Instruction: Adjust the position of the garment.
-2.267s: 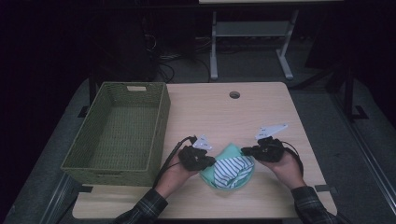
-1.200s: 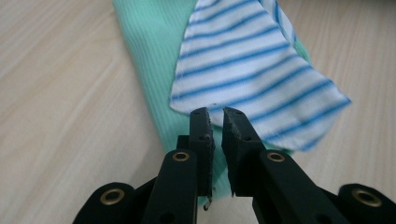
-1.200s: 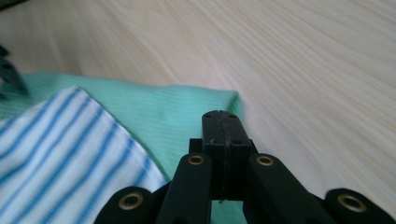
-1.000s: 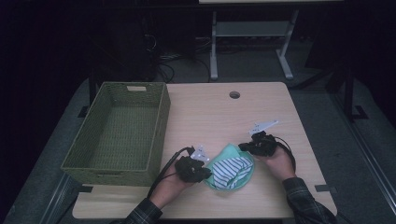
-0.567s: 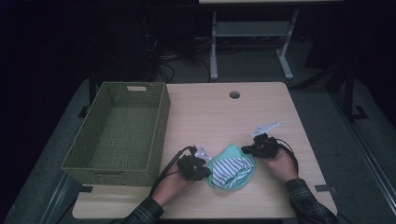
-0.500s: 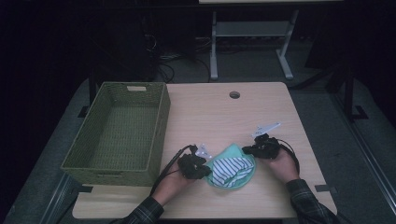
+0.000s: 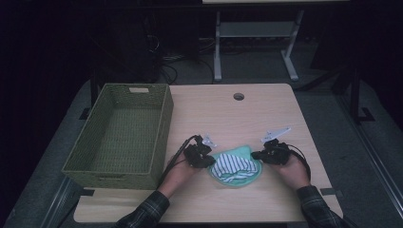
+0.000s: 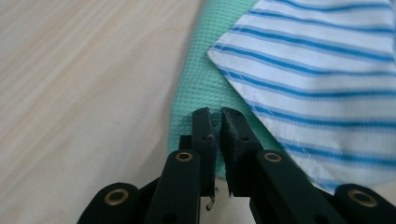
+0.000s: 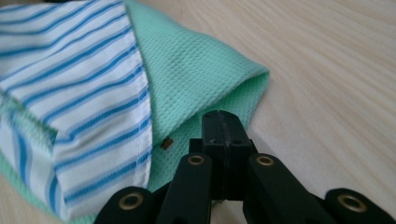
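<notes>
At the near table edge, my left gripper [image 8: 217, 122] has nearly closed on the green cloth [image 8: 198, 84]; my right gripper [image 9: 223, 125] is clamped on its other side. I'd pinch both layers fully, then lift evenly so the striped cloth [image 7: 233, 165] stays folded inside.

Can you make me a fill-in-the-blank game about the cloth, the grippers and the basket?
1. The white cloth has stripes coloured ____.
2. Under the striped cloth lies a cloth coloured ____.
3. The woven basket stands at the ____ side of the table in the high view.
4. The right gripper has its jaws pressed ____, while the left gripper nips the green edge.

Missing words: blue; green; left; together
</notes>
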The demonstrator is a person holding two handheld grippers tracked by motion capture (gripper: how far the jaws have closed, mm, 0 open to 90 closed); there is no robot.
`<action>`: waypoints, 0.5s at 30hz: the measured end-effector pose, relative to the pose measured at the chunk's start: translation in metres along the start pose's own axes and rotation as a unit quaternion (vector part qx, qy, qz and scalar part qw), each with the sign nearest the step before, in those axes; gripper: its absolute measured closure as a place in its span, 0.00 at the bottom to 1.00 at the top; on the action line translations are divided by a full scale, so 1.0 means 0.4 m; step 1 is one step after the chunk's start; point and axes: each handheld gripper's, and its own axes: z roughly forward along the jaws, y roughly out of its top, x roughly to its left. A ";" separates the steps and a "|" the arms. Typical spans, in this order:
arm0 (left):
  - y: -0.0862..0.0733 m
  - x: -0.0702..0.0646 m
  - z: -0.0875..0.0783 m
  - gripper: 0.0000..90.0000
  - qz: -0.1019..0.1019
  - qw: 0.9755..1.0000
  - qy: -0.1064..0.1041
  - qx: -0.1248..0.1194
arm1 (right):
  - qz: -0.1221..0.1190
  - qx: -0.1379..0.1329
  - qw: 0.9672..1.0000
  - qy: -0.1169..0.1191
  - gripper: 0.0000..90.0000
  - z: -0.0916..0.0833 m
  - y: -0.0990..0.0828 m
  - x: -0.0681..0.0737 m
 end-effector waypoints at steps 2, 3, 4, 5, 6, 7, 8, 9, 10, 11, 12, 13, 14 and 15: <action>0.009 0.011 0.006 0.93 0.000 1.000 0.002 0.000 | 0.001 0.002 1.000 0.001 1.00 -0.006 -0.006 0.002; 0.013 0.016 0.010 0.93 -0.001 1.000 0.003 -0.002 | 0.001 0.001 1.000 0.001 1.00 -0.008 -0.009 0.003; 0.017 0.021 0.014 0.93 -0.002 1.000 0.003 -0.004 | 0.002 0.003 1.000 0.001 1.00 -0.011 -0.012 0.005; 0.023 0.028 0.018 0.93 0.001 1.000 0.004 -0.005 | 0.001 0.001 1.000 0.002 1.00 -0.013 -0.016 0.006; 0.027 0.031 0.020 0.93 0.001 1.000 0.005 -0.006 | -0.003 0.001 1.000 0.003 1.00 -0.015 -0.020 0.008; 0.031 0.036 0.023 0.93 0.001 1.000 0.005 -0.006 | 0.001 0.002 1.000 0.003 1.00 -0.017 -0.022 0.011; 0.035 0.041 0.027 0.93 0.001 1.000 0.006 -0.008 | -0.001 0.000 1.000 0.004 1.00 -0.019 -0.026 0.014; 0.039 0.046 0.030 0.93 0.000 1.000 0.005 -0.009 | 0.002 0.002 1.000 0.006 1.00 -0.022 -0.029 0.018; 0.042 0.050 0.034 0.93 -0.004 1.000 0.005 -0.012 | -0.001 0.001 1.000 0.006 1.00 -0.023 -0.031 0.021; 0.047 0.056 0.036 0.93 -0.002 1.000 0.005 -0.012 | 0.001 0.002 1.000 0.008 1.00 -0.025 -0.033 0.025; 0.051 0.061 0.039 0.93 -0.001 1.000 0.006 -0.012 | -0.004 0.003 1.000 0.009 1.00 -0.027 -0.036 0.029; 0.054 0.065 0.042 0.93 -0.005 1.000 0.005 -0.014 | -0.002 0.003 1.000 0.011 1.00 -0.028 -0.038 0.034; 0.057 0.068 0.045 0.93 -0.007 1.000 0.003 -0.016 | -0.003 0.002 1.000 0.012 1.00 -0.028 -0.040 0.038; 0.059 0.072 0.047 0.93 -0.008 1.000 0.003 -0.016 | -0.007 0.002 1.000 0.014 1.00 -0.028 -0.042 0.042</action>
